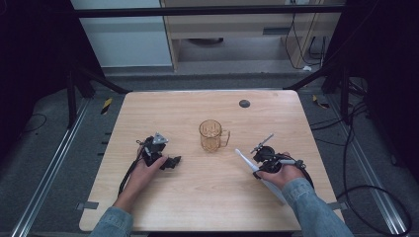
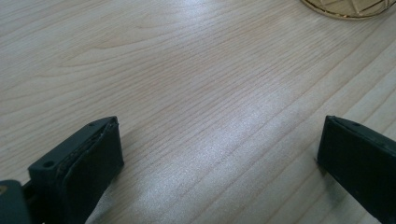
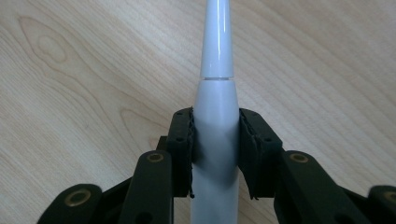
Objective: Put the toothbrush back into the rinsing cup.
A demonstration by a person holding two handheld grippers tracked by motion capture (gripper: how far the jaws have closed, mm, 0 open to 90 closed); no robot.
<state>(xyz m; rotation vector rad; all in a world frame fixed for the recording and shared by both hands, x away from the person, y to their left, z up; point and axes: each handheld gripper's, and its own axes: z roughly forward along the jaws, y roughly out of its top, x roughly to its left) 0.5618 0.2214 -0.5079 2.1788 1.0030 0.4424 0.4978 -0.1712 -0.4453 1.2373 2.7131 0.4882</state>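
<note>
While left gripper (image 1: 168,162) is sitting spread on the table (image 1: 207,207), right gripper (image 3: 215,140) is pinching the white toothbrush (image 3: 215,93) near the amber mug (image 1: 211,136).

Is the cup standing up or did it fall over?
Standing up. The cup sits upright on the table, its round rim facing up and its handle sticking out sideways.

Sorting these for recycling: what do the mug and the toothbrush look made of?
The mug looks like amber see-through plastic or glass, glossy with a faceted pattern; which one is unclear. The toothbrush looks like smooth white and pale grey plastic, shown by its sheen and moulded seam.
</note>
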